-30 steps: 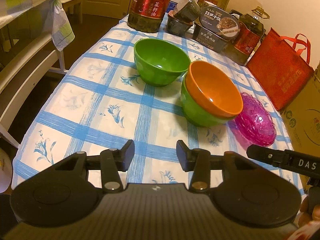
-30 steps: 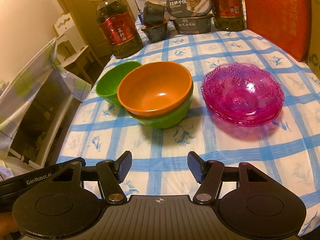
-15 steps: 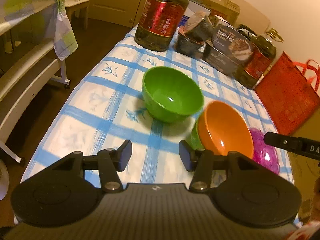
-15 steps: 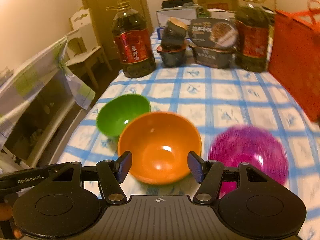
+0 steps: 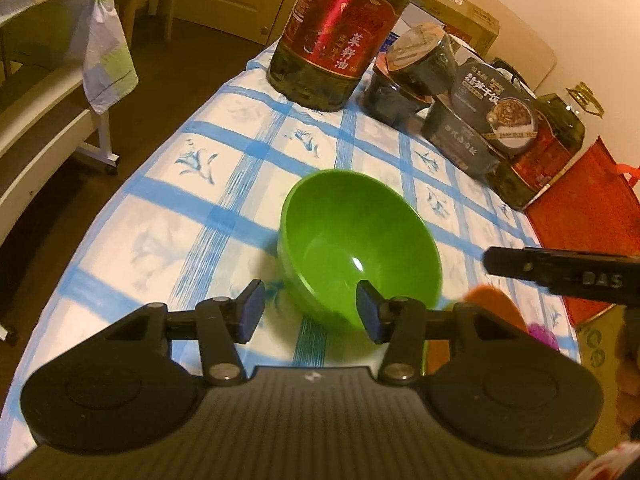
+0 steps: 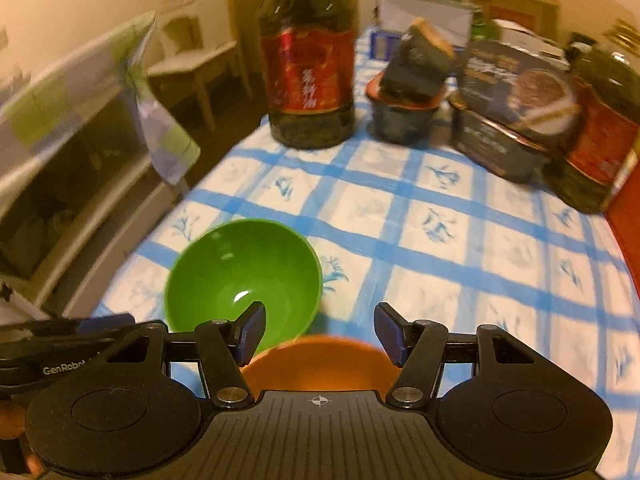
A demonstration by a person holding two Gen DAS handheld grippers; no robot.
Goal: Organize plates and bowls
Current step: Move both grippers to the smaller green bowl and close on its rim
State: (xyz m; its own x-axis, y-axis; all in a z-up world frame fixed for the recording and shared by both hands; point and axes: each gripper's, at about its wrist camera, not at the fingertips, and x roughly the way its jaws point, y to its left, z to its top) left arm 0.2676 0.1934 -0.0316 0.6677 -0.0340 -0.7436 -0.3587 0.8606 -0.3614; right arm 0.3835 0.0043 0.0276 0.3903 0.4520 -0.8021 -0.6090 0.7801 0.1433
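Note:
A single green bowl [image 5: 360, 240] stands upright on the blue-checked tablecloth [image 5: 224, 208]. My left gripper [image 5: 308, 310] is open, its fingers either side of the bowl's near rim. The bowl also shows in the right wrist view [image 6: 244, 276]. My right gripper [image 6: 320, 332] is open above the far rim of an orange bowl [image 6: 316, 362]. In the left wrist view a sliver of the orange bowl [image 5: 492, 304] and of the pink plates [image 5: 540, 332] shows behind my right finger; the right gripper's finger [image 5: 560, 274] crosses at the right.
A large oil bottle [image 5: 340, 28], dark food tubs [image 5: 404, 80], boxed meals [image 5: 480, 120] and a second oil bottle [image 5: 540, 152] line the table's far end. A red bag [image 5: 588, 208] stands at the right. A white rack with a cloth [image 5: 108, 60] is left of the table.
Both grippers have moved forward over the table. The left one has closed in on the single green bowl; the right one now hovers over the orange bowl, and the pink plates have left its view.

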